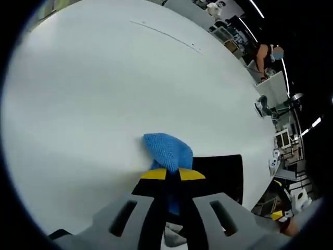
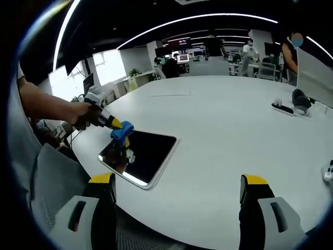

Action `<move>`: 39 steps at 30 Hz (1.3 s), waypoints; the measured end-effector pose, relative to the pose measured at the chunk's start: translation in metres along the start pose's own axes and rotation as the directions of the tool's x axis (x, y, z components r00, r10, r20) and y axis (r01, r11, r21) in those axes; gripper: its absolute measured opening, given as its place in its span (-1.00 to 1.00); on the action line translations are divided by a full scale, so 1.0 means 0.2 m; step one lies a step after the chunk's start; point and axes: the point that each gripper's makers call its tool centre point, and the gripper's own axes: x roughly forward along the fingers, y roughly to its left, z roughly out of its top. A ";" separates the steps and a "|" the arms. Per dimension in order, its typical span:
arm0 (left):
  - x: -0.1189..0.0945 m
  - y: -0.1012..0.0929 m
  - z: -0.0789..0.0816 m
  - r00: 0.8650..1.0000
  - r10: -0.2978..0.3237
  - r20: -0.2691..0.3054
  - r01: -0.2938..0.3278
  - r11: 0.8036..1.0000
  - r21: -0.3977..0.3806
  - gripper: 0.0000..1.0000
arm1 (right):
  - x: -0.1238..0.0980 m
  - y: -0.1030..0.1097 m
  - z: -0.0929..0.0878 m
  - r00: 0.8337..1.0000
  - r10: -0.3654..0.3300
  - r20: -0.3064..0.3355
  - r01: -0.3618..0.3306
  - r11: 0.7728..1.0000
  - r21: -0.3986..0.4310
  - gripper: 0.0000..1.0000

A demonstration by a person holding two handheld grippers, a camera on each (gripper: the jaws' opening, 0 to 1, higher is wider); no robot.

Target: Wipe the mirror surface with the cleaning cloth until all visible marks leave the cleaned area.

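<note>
A blue cleaning cloth [image 1: 167,151] sticks out from between the yellow-tipped jaws of my left gripper [image 1: 173,174], which is shut on it. Just right of the jaws lies the dark mirror [image 1: 222,176], partly hidden behind them. In the right gripper view the mirror [image 2: 146,154] is a dark rounded rectangle flat on the white table [image 2: 234,135], near its front left edge. The left gripper [image 2: 117,125], held by a person's hand, presses the cloth [image 2: 121,132] on the mirror's far left corner. My right gripper [image 2: 178,185] stands open, well back from the mirror, with nothing between its jaws.
The large white round table [image 1: 104,88] has a thin dark line [image 1: 166,35] far across it. A black object [image 2: 291,104] lies at the table's right side. People stand among desks and chairs [image 2: 244,54] beyond the table. A person's arm [image 2: 41,104] reaches in from the left.
</note>
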 end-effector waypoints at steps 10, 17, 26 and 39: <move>0.01 -0.02 0.00 1.000 0.004 0.002 -0.004 1.000 0.000 -0.95 | 0.00 0.01 -0.01 1.000 0.004 0.000 -0.004 1.000 0.003 0.97; 0.03 -0.04 0.00 1.000 0.016 -0.002 -0.016 1.000 -0.005 -0.95 | 0.00 0.01 0.00 1.000 -0.001 0.013 0.001 1.000 0.017 0.97; 0.07 -0.10 -0.01 1.000 0.015 -0.002 -0.015 1.000 -0.003 -0.95 | 0.00 0.01 -0.01 1.000 0.006 0.012 -0.006 1.000 0.025 0.97; 0.12 -0.18 -0.02 1.000 0.012 0.002 -0.012 0.999 -0.030 -0.95 | 0.01 -0.02 0.03 1.000 0.015 0.026 -0.016 1.000 0.026 0.97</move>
